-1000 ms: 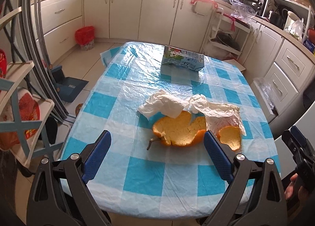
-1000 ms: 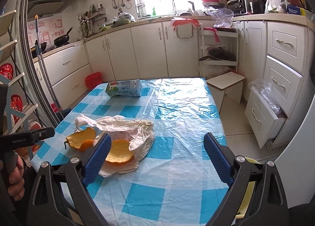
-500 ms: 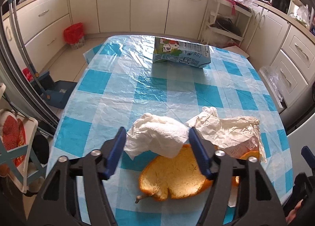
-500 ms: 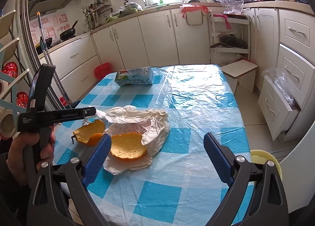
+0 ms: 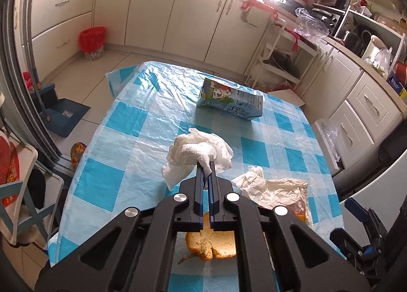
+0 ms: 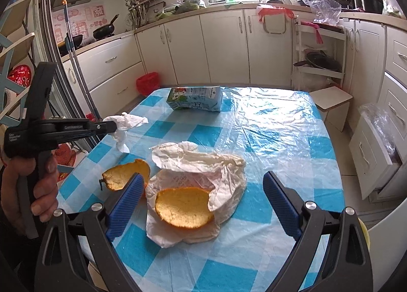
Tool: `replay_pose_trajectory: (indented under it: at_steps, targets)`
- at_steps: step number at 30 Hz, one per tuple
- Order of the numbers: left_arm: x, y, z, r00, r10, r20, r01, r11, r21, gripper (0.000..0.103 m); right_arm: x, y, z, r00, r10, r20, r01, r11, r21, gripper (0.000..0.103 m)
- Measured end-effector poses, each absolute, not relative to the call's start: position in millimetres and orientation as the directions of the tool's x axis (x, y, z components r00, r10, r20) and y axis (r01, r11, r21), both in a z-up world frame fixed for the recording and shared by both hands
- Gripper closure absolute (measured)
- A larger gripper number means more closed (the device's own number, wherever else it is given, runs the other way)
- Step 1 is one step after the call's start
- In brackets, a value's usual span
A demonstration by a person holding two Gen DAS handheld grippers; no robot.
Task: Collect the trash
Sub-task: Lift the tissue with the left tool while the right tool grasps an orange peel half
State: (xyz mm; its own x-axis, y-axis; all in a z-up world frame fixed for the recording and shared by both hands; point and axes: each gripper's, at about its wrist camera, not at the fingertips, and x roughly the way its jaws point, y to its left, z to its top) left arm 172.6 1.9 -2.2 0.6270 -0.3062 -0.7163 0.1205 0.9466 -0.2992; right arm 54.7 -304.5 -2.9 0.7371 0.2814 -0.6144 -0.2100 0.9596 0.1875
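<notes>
My left gripper (image 5: pixel 206 168) has its jaws closing on a crumpled white paper towel (image 5: pixel 198 152), and the pads pinch its edge. From the right wrist view the towel (image 6: pixel 127 121) hangs from the left gripper (image 6: pixel 114 126), with its lower end near the cloth. My right gripper (image 6: pixel 203 176) stands open above an orange peel (image 6: pixel 183 205) that lies on a crumpled white wrapper (image 6: pixel 203 164). Nothing sits between its pads. A second peel (image 6: pixel 124 175) lies left of the wrapper. A milk carton (image 6: pixel 195 98) lies on its side at the far end of the table.
A blue-checked plastic cloth covers the table (image 6: pixel 279 139). A red bin (image 5: pixel 92 37) stands on the floor by the cabinets, with a blue dustpan (image 5: pixel 63 114) to the table's left. A low stool (image 6: pixel 333 98) and an open drawer (image 6: pixel 368 144) are on the right.
The left gripper moved forward over the peel and closed from wide open onto the paper towel. The right gripper drew nearer to the wrapper and peel and stayed open.
</notes>
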Motion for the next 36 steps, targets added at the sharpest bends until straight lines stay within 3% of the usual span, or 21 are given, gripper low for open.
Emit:
replay_pose_trajectory:
  at_steps: [9,11,15,20,25,27,29,36]
  targets:
    - [150,28,0,0.640,-0.303,-0.706,0.098,0.944,-0.316,0.100,50,-279,-13,0.651,0.388,-0.652,-0.365,0.914,0.178,0.012]
    - [147,31,-5,0.630,-0.304,-0.715,0.094,0.943,-0.318,0.100,49,-272,-14,0.631,0.412,-0.657,-0.405,0.898,0.174,0.018]
    - [141,34,-11,0.621,-0.309,-0.721,0.089,0.941,-0.327,0.100,54,-263,-26,0.569,0.430,-0.701,-0.437,0.880,0.185,0.047]
    - [137,36,-11,0.621,-0.319,-0.716,0.092,0.937,-0.338,0.100,53,-255,-38,0.548,0.360,-0.755,-0.450,0.888,0.097,0.056]
    - [133,34,-7,0.627,-0.327,-0.707,0.100,0.934,-0.343,0.100,55,-257,-48,0.525,0.340,-0.780,-0.446,0.891,0.089,0.085]
    - [129,33,-4,0.633,-0.328,-0.702,0.103,0.934,-0.343,0.100,54,-259,-43,0.533,0.362,-0.765,-0.448,0.888,0.109,0.093]
    - [125,32,-1,0.638,-0.328,-0.696,0.104,0.933,-0.344,0.100,53,-264,-37,0.540,0.393,-0.744,-0.442,0.885,0.146,0.094]
    - [107,25,9,0.650,-0.336,-0.682,0.117,0.931,-0.347,0.100,51,-292,-15,0.523,0.636,-0.568,-0.425,0.772,0.473,0.097]
